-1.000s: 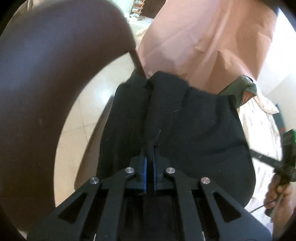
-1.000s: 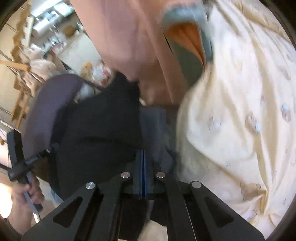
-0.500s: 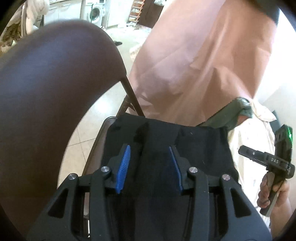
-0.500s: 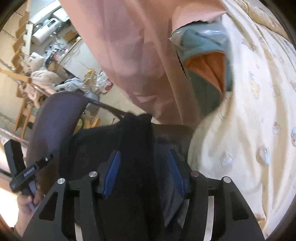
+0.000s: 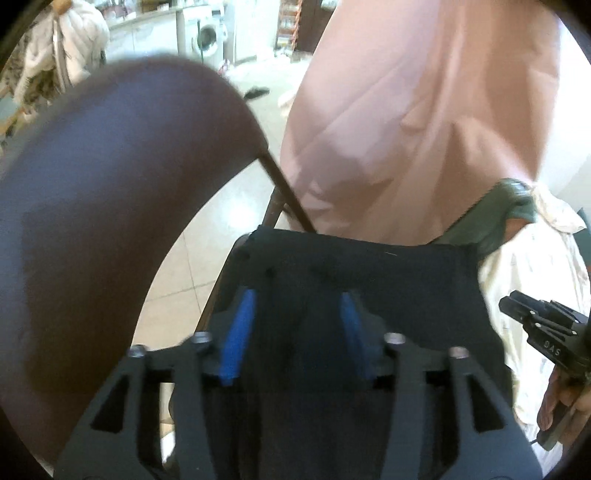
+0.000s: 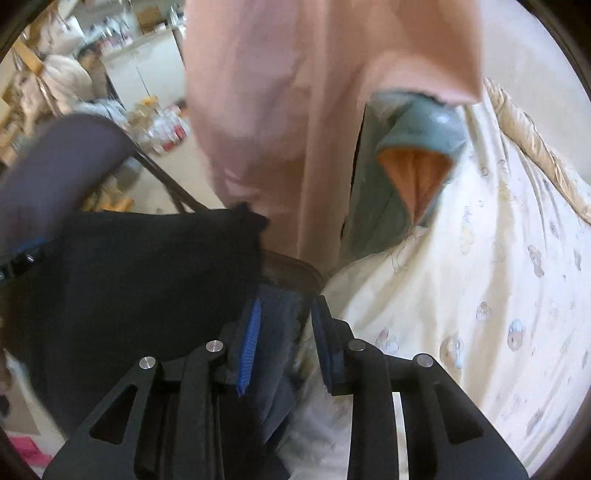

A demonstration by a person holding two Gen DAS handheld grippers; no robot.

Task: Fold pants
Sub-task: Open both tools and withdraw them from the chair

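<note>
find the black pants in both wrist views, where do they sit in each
Left wrist: the black pants fill the lower centre, lying flat on the chair seat behind the open left gripper.
Right wrist: the black pants fill the lower left, left of the right gripper.
Shared landmark: the pink cloth hanging just behind the pants.

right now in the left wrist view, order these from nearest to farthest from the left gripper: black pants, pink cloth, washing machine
1. The black pants, lying right under and ahead of the left gripper, whose open jaws have just been widening and press on nothing.
2. The pink cloth, hanging beyond the pants, upper right.
3. The washing machine, far back across the floor, top left of centre.
</note>
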